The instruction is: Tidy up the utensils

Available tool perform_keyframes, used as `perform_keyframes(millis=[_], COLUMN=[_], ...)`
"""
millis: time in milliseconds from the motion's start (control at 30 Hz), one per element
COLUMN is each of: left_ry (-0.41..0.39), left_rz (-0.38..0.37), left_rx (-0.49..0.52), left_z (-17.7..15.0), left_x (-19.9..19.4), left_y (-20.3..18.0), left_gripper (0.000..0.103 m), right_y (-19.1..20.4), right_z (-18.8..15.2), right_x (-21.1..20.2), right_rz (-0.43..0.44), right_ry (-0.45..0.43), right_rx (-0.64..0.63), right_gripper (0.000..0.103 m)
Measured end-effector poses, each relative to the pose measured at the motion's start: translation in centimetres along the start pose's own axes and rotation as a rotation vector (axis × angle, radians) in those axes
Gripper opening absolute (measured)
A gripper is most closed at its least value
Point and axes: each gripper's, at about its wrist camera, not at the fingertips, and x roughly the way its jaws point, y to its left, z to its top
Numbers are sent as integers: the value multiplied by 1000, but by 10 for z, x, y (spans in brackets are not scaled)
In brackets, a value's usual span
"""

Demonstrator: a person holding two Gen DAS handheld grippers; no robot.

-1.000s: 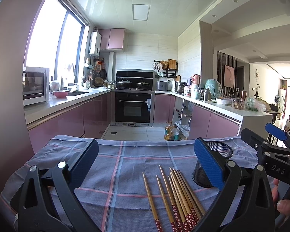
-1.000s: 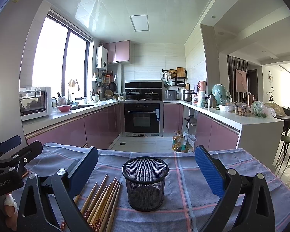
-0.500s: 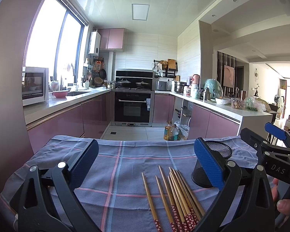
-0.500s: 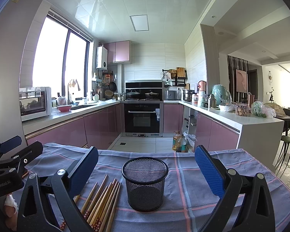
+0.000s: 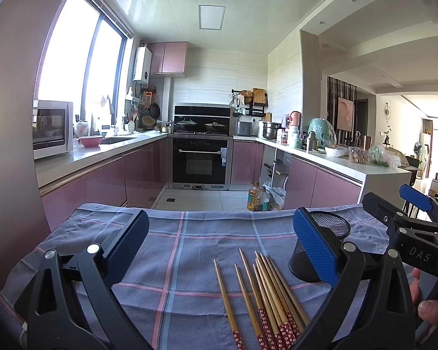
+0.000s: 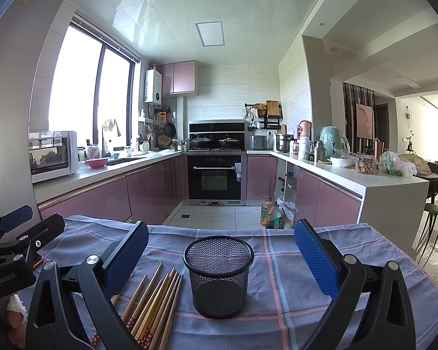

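Blue ribbed pads line both sets of tongs, which sit on black plastic frames with silver rivets. The left tongs [image 5: 220,246] are spread wide above the cloth, gripping nothing and touching nothing. The right tongs [image 6: 221,252] are spread just as wide, also empty, with the mesh cup [image 6: 218,274] standing upright between the fingers but apart from them.

The cup is round, black wire mesh with a solid rim, slightly narrower at the base. Just beside it on its left lie the chopsticks [image 6: 153,304], a loose bundle of slim bamboo sticks, tan and smooth, with red flower-patterned ends toward the cameras. They rest flat on a woven checked cloth [image 6: 280,280], greyish blue with pink and pale blue stripes, which covers the tabletop.
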Motion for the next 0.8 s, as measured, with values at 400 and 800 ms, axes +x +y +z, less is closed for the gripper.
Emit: perform_keyframes(millis=[400, 800], left_ry=[13, 173], left_rz=[-5, -34], left_rx=[2, 50], left_z=[-4, -15], left_x=[0, 25], left_y=[-6, -5], left_gripper=[97, 97], right_y=[0, 2], right_z=[-2, -25], right_x=[4, 22], right_rz=[6, 130], right_ry=[8, 171], right_rx=[4, -27], right_gripper=[97, 97])
